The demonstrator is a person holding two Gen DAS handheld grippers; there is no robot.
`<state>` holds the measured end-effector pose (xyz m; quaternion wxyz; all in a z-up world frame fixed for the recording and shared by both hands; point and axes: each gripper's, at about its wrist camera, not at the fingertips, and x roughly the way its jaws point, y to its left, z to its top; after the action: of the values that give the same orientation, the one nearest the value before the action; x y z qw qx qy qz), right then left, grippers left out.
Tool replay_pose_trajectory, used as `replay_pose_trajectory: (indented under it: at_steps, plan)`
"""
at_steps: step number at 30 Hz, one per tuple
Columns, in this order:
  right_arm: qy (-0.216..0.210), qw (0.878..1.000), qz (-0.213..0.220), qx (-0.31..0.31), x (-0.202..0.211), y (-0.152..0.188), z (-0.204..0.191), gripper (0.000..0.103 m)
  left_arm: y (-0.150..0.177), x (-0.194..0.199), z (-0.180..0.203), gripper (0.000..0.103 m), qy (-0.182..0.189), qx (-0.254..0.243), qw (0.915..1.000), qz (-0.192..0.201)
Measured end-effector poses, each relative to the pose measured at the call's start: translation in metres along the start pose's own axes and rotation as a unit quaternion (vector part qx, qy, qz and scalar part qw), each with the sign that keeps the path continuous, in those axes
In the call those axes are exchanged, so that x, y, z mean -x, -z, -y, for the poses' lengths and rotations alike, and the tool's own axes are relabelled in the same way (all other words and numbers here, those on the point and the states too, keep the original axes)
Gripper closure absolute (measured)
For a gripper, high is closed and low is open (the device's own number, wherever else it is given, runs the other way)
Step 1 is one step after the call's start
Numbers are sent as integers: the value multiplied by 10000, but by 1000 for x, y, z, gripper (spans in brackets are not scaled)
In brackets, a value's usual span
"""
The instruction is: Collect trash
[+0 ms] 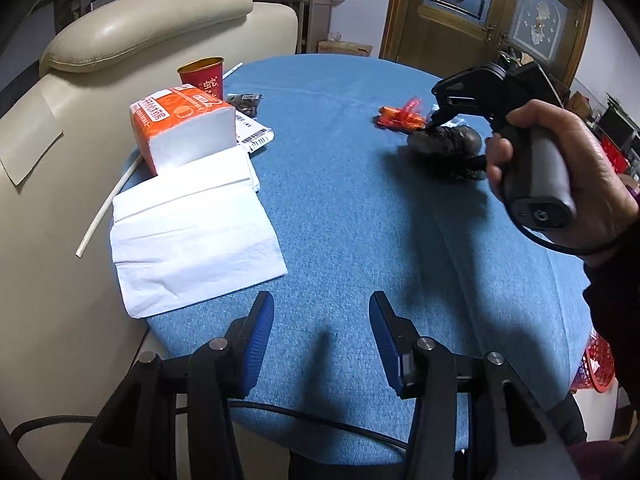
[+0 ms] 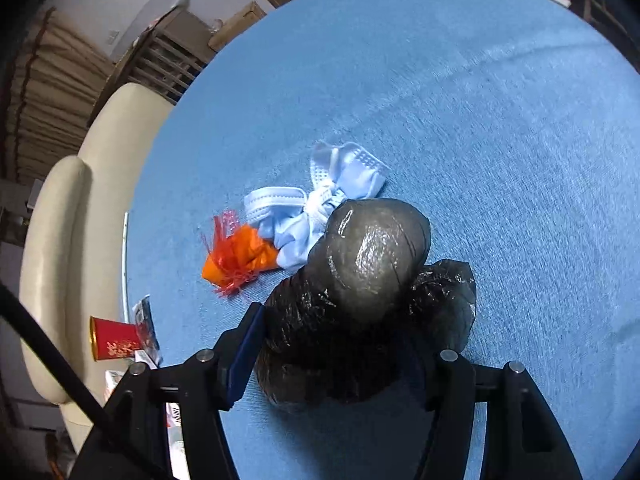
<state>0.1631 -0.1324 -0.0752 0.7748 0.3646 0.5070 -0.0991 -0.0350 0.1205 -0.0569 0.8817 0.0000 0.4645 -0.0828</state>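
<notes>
Step in hand: picking up the black bag (image 2: 360, 292) from the blue table (image 2: 500, 120). The right gripper (image 2: 340, 364) straddles the bag's crumpled lower end, with the bag filling the gap between its fingers. The left pad looks pressed to the plastic; the right finger is hidden behind the bag, so I can't tell for sure whether the grip is closed or only around it. In the left view the bag (image 1: 444, 144) seems to sit on the table, not lifted.

The left gripper (image 1: 322, 340) hangs over the near table edge, fingers spread, holding nothing.

Other trash close by: a crumpled blue mask (image 2: 320, 208) touching the bag's far side, and an orange wrapper (image 2: 240, 256) just beside the mask. Across the table: napkins (image 1: 192, 240), a tissue pack (image 1: 180, 124) and a red cup (image 1: 202, 76), well apart from the bag.

Next move, as I judge it: firm the pinch on the bunched plastic, then lift straight up. The plastic is slick and soft and could slip or drag the mask along. The left gripper is free for the mask or wrapper.
</notes>
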Motion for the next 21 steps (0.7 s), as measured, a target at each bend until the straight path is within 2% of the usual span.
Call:
replay_pose_trajectory:
  at_steps: [3,6,13,21]
  plan:
    - [-103,9999,42,60,-2,2,0,50,1,3,2,53,14,-30,10000,-9]
    - [-188,9997,68,144,2,1,5,53,1,7,5,53,2,-59,10000,-1]
    - [-192,9985,222,457,29,2,22,53,-1,17,14,53,-30,-157,9998,86]
    - [-41,9908,246,1329,72,14,45,53,0,23,31,53,27,-316,9995,89]
